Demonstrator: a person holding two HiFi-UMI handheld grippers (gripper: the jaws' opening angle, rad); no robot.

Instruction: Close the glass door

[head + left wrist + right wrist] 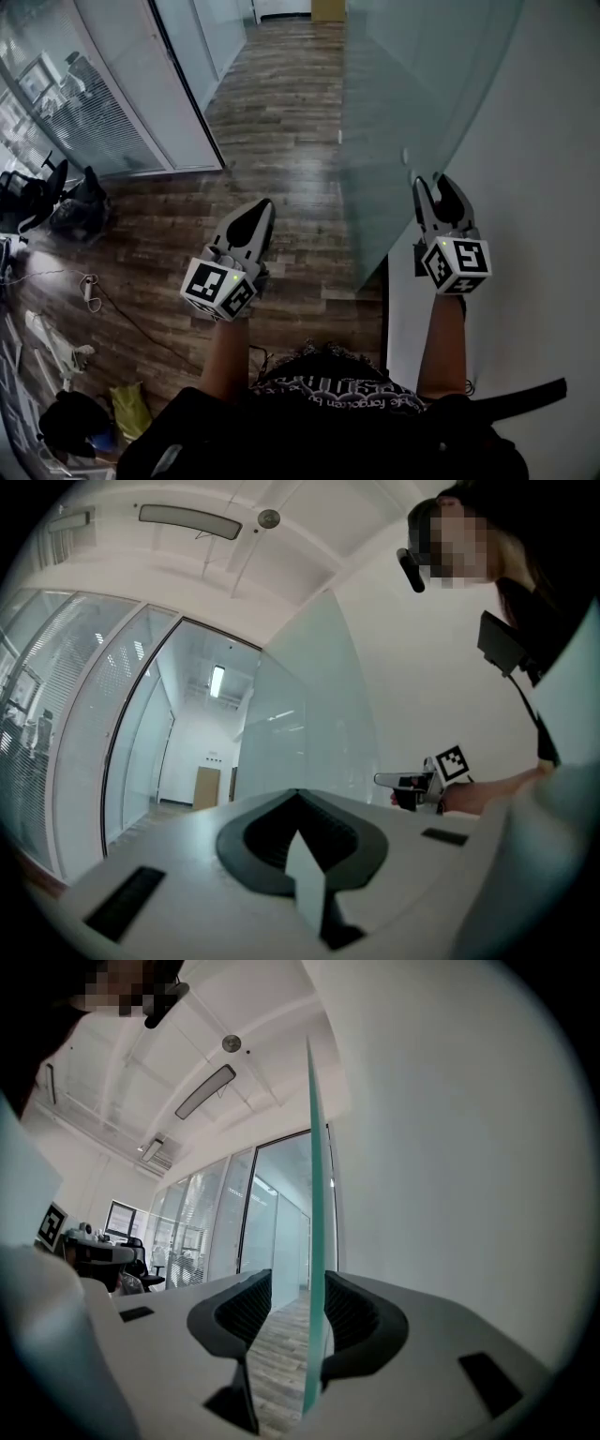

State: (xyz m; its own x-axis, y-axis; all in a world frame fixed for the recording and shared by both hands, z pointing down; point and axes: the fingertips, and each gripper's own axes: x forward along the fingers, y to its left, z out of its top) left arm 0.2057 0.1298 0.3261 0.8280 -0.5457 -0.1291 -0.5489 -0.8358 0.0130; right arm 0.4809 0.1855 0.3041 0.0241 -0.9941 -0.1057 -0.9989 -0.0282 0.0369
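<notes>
– One glass door point(394, 159), swung back nr flat against wall point(544, 206) on rt side; free edge upright, long axis running floor to ceiling. Where vs the tools?
– Edge standing right between jaws of right hand-held gripper point(434, 187). Spread wide, not clamped; glass close by wall-side pad, clear of the other.
– And the other hand?
– Left hand-held gripper point(260, 211) closed, nothing in it, out over wood floor point(281, 122), well apart from the pane. Rt plainly nearer.
– Next, prob?
– Only a guess: nip edge w/ rt, or push w/ a pad, swinging pane away from wall. Risk: slipping off smooth glass.
</notes>
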